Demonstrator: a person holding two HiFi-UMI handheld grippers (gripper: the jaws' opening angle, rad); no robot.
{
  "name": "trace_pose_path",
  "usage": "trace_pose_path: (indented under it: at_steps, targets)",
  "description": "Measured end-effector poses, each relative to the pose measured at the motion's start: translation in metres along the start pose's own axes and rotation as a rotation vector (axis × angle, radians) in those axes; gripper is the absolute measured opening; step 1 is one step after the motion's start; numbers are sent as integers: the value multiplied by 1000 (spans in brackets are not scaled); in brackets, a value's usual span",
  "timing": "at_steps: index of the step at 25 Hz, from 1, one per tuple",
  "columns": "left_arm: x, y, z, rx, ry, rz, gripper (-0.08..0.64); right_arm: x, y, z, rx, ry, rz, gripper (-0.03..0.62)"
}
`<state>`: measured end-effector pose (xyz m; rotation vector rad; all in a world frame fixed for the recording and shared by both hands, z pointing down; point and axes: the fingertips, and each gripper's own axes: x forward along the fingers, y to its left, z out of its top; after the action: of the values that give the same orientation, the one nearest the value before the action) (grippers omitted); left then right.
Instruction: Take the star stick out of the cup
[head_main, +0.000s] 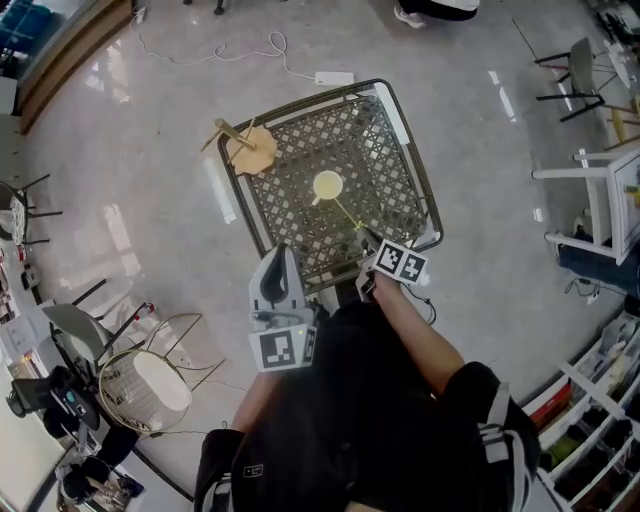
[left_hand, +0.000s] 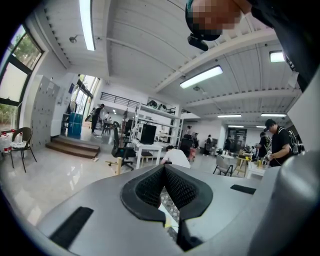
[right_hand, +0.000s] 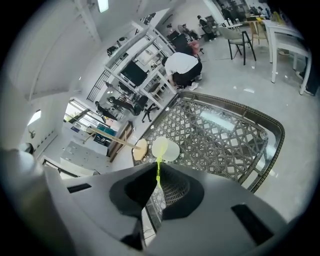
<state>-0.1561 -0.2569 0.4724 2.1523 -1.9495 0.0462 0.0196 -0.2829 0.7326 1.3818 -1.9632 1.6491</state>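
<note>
A pale yellow cup (head_main: 327, 185) stands near the middle of the dark lattice table (head_main: 300, 140). A thin yellow-green star stick (head_main: 347, 212) slants from the cup toward the table's near edge. My right gripper (head_main: 366, 238) is shut on the stick's near end. In the right gripper view the stick (right_hand: 158, 167) runs from between the pads of the right gripper (right_hand: 158, 172) up to the cup (right_hand: 167, 149). The star end is hidden. My left gripper (head_main: 282, 250) hovers over the near edge, left of the right one. The left gripper (left_hand: 164, 172) is shut on nothing and points up into the room.
A wooden stool (head_main: 250, 148) lies tipped against the table's far left corner. A wire chair with a white cushion (head_main: 150, 380) stands at lower left and white furniture (head_main: 600, 200) at right. A cable and power strip (head_main: 333, 78) lie on the floor beyond the table.
</note>
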Motion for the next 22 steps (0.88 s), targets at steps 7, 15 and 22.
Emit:
trace_pose_path:
  at_steps: [7,15,22]
  targets:
    - [-67,8,0,21,-51,-24,15,-41,11,-30,-18,-103,1,21]
    - [-158,12,4,30,-111,-78,15,-111,46,-77,-25,-251,60,21]
    - [-207,0,4,31,-131,-139,15,-163,70,-111,-36,-334,101,21]
